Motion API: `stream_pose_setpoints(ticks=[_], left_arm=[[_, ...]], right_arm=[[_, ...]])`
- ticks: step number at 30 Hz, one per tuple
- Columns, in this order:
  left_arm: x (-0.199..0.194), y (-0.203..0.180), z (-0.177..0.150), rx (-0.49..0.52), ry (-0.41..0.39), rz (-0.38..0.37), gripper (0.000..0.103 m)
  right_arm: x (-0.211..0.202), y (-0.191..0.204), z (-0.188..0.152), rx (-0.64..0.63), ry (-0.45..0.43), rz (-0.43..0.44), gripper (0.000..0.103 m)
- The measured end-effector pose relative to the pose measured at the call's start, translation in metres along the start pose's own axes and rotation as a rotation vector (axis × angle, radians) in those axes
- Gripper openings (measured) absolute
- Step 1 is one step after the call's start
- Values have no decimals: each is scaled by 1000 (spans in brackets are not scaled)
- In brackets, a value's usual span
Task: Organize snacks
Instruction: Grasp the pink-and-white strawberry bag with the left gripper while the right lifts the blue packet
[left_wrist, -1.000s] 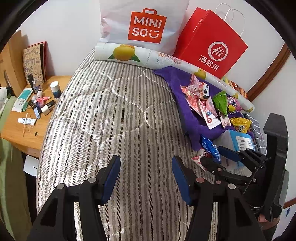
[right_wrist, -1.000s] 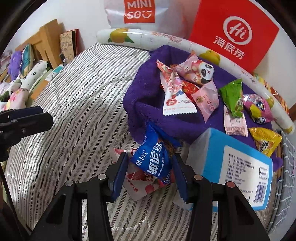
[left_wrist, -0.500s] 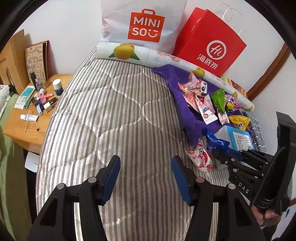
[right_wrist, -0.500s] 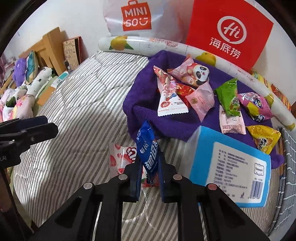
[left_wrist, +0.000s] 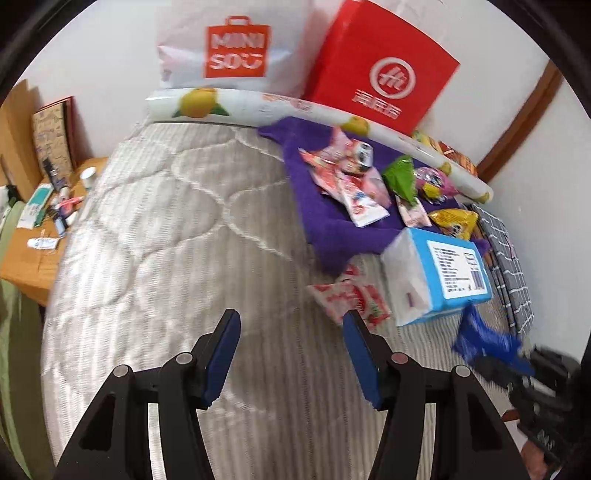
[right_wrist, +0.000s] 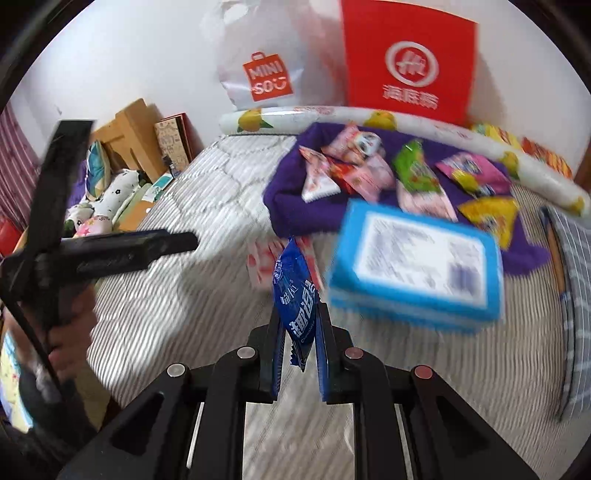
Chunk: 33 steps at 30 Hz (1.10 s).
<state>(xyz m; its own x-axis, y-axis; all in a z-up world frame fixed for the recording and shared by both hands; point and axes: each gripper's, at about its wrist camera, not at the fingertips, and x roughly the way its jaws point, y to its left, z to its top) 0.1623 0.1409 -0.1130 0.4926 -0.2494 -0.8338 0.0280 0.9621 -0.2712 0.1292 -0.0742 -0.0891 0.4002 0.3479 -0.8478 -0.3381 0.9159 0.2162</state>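
My right gripper (right_wrist: 298, 332) is shut on a blue snack packet (right_wrist: 293, 291) and holds it upright above the striped bed; the packet (left_wrist: 480, 338) also shows at the right of the left wrist view. My left gripper (left_wrist: 290, 356) is open and empty over the bed. A red and white snack packet (left_wrist: 349, 297) lies on the bed beside a blue and white box (left_wrist: 439, 275). Several more snack packets (left_wrist: 354, 184) lie on a purple towel (left_wrist: 325, 225) behind them.
A white MINISO bag (left_wrist: 232, 44) and a red paper bag (left_wrist: 384, 70) stand against the wall behind a rolled printed mat (left_wrist: 280, 107). A wooden side table (left_wrist: 37, 236) with small items is left of the bed. A grey checked cloth (left_wrist: 509, 266) lies at the right.
My right gripper has closed on the blue packet, lifted it off the red and white packet and pulled back toward me. My left gripper stays open and has shifted its view rightward.
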Motion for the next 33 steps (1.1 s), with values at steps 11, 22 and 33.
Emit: stream_pose_setpoints(ticks=[11,22,33], left_arm=[[54,-47,26,114,34,2,55],[68,-52,12,124,108,-29,55],[56,-68,-15,168,125,5,55]], right_arm=[[3,-77,-58,223,80,42,15],[6,-114,-72,273,91,18,34],[-7,-105,-70,100,16,-76,74]])
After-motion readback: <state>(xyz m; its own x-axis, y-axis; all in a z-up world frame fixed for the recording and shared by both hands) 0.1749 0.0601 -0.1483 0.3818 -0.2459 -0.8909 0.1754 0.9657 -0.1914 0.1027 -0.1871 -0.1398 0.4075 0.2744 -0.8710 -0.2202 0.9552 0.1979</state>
